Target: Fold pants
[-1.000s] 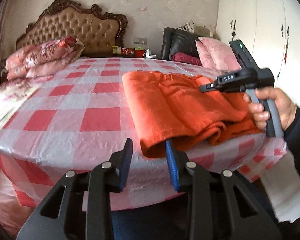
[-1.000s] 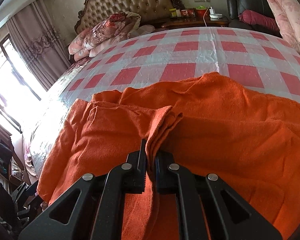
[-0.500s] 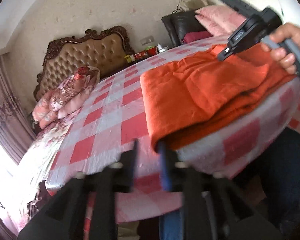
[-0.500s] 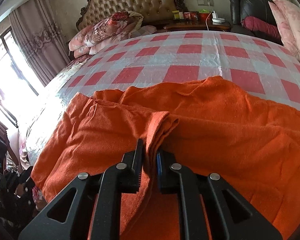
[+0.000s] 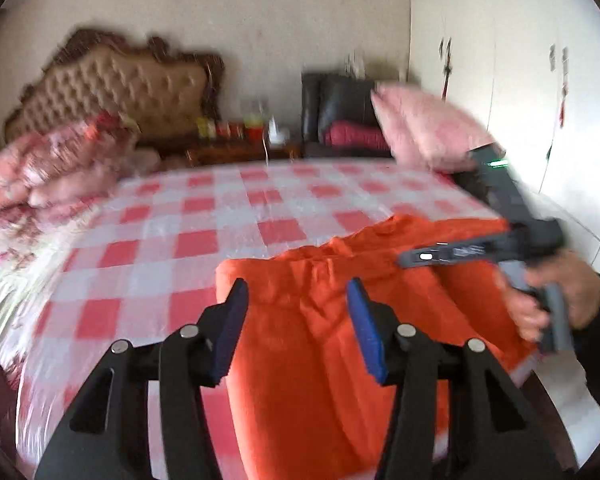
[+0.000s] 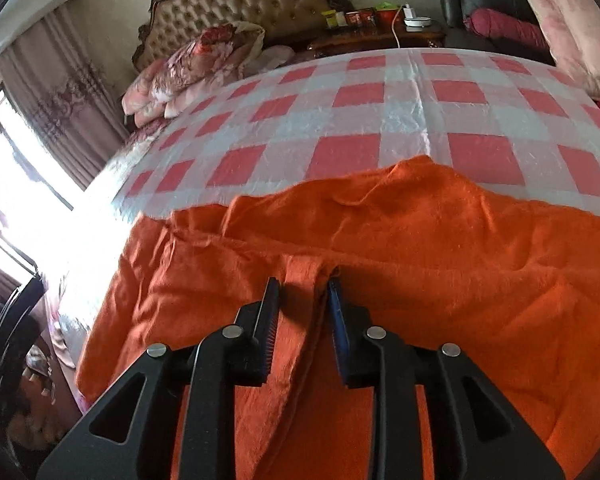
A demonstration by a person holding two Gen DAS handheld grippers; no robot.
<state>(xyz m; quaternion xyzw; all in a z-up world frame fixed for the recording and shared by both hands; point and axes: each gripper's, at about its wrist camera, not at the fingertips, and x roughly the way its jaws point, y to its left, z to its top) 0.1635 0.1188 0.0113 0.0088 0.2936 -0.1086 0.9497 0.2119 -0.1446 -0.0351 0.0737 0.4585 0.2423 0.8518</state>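
Observation:
Orange pants lie folded on the red-and-white checked table cover, near its front right edge. My left gripper hovers over their near end, open with nothing between its fingers. In the same view a hand holds my right gripper low over the pants' right part. In the right wrist view the right gripper has its jaws opening. A raised fold of the pants runs between the jaws, and the pads stand clear of it.
Beyond the table's far edge are a tufted headboard, a floral quilt, a bedside cabinet with jars and a black chair with pink pillows. White wardrobe doors stand at the right. A bright window is at the left.
The left gripper rose and swung from the table's edge to above the pants, its jaws wider. The right jaws, shut on a fold of the pants before, have parted and released it.

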